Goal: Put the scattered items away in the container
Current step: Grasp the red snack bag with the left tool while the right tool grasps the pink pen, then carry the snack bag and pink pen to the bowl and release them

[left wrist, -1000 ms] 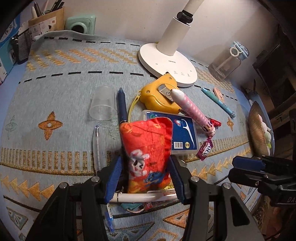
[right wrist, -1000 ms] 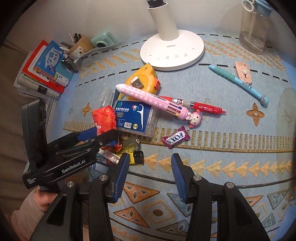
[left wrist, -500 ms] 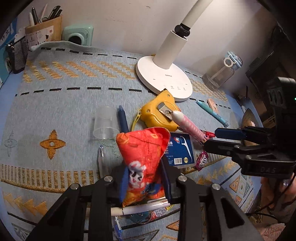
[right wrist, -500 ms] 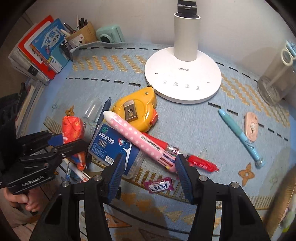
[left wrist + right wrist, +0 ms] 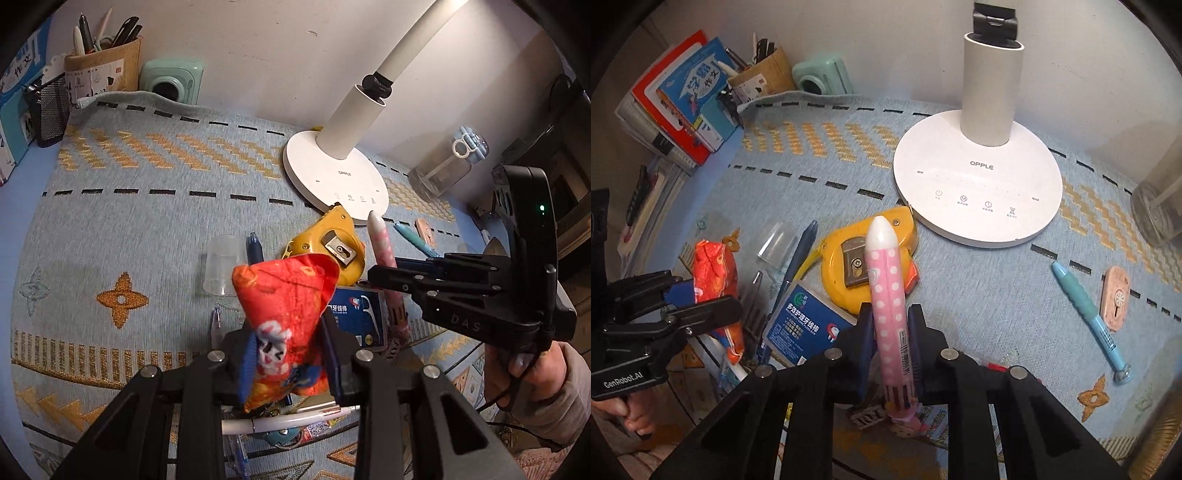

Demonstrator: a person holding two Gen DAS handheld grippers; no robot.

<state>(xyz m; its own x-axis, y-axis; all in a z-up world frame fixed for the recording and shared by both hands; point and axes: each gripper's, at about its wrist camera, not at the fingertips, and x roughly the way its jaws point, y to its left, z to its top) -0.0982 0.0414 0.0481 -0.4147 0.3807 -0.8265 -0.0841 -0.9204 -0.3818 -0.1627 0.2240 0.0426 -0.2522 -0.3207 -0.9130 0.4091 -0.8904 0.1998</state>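
Observation:
My left gripper [image 5: 286, 354] is shut on a red-orange snack packet [image 5: 288, 295], which stands upright between the blue pads, a little above the cloth. My right gripper [image 5: 891, 332] is closing on a pink polka-dot pen [image 5: 886, 280], and both pads press on its barrel. The pen's white tip points at the lamp and lies over a yellow tape measure [image 5: 846, 273]. From the right wrist, the left gripper [image 5: 698, 295] and the packet [image 5: 714, 269] show at the left. In the left wrist view the right gripper [image 5: 373, 282] reaches in from the right.
On the blue patterned cloth lie a blue floss box [image 5: 805, 325], a dark blue pen [image 5: 799, 254], a tipped clear cup [image 5: 775, 243], a teal pen [image 5: 1086, 310], a wrapped candy [image 5: 868, 417] and more pens under the left gripper. A white lamp base [image 5: 979, 184] and a glass jar [image 5: 1156, 206] stand behind.
The left jaws closed on the packet and raised it slightly. The right gripper moved up over the pink pen, turned in line with it, and its jaws came together on the barrel.

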